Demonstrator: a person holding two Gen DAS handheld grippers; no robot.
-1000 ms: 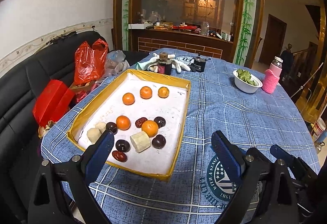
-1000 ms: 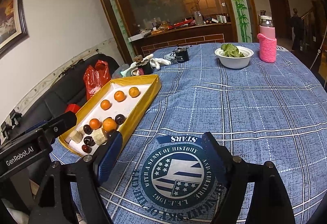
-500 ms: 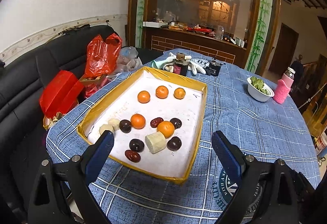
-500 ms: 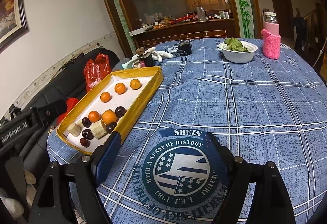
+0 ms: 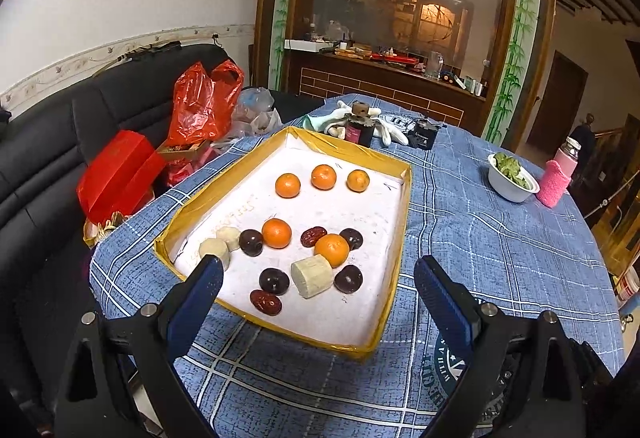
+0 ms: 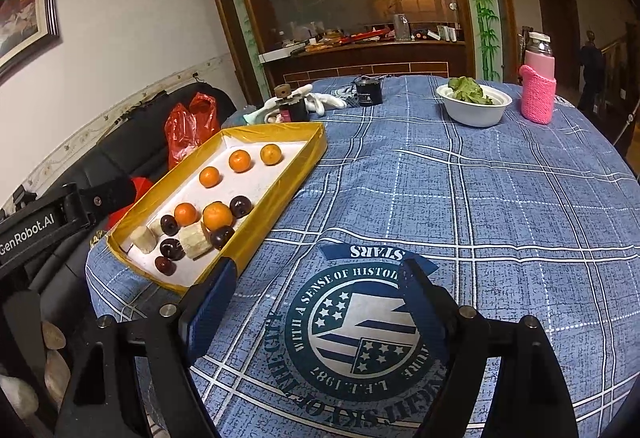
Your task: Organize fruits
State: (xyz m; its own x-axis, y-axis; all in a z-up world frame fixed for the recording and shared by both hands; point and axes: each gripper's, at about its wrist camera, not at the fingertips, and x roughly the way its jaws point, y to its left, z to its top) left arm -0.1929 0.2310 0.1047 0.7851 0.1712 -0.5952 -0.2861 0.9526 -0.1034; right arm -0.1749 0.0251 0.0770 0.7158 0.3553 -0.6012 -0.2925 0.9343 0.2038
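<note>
**Fruit spread in the yellow-rimmed tray, both grippers empty**

Fruit lies loose in a shallow tray with yellow walls and a white floor, set on the blue plaid tablecloth at the table's left side, next to a black sofa. The tray's long axis runs away from the left wrist camera, toward the far counter. I count five oranges: three in a row near the far end and two nearer among the mixed pieces. Four dark round fruits can be counted, along with two red dates, both lying flat, and three pale cut chunks; the nearest chunk lies with its long axis roughly across the tray.

The left gripper hangs over the tray's near edge, jaws wide apart with nothing between them. The right gripper is over the printed emblem on the cloth, just right of the tray, jaws likewise spread wide and empty.

Farther off stand one white bowl of greens and one pink bottle in a knitted sleeve.
</note>
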